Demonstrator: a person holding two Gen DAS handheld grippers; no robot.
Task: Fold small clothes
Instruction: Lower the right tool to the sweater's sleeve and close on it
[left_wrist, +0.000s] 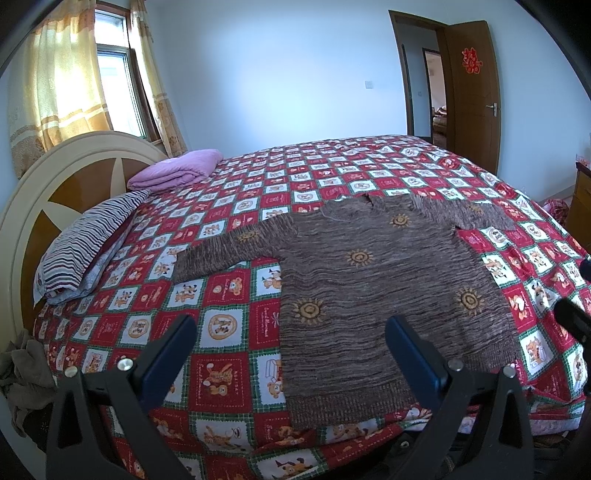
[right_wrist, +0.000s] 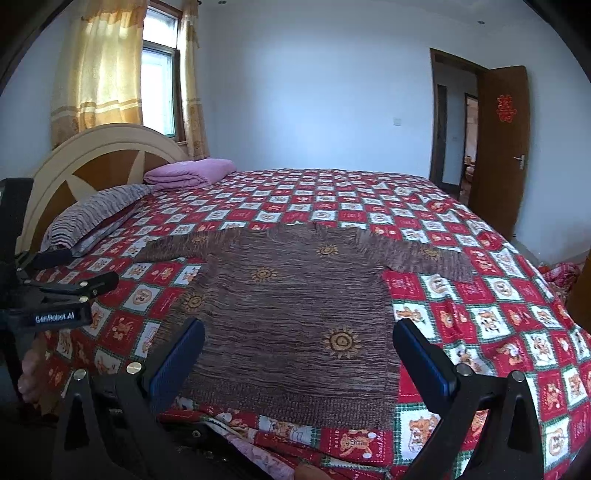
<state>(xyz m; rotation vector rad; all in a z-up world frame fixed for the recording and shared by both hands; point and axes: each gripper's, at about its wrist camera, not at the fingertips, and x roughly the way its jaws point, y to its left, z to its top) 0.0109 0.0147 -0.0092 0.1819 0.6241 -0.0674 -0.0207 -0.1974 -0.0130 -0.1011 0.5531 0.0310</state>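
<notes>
While both tools hang above the near edge of the bed with nothing between their fingers, no fold looks to have been made yet. The left gripper (left_wrist: 291, 354) stands with its blue-padded jaws wide apart over the lower left part of the brown knitted sweater (left_wrist: 373, 291), and the right gripper (right_wrist: 299, 363) is spread just as wide over the sweater's hem, empty too. That sweater lies flat on the red-and-white checked bedspread (left_wrist: 229, 332), body smoothed, both sleeves stretched out to the sides, neck toward the far side of the bed. Judging by this, only the laying-out is done; the sleeves remain to be turned in and the body doubled over. A striped pillow (left_wrist: 85, 247) and a folded lilac blanket (left_wrist: 177, 171) sit well apart near the headboard (left_wrist: 55, 177).
</notes>
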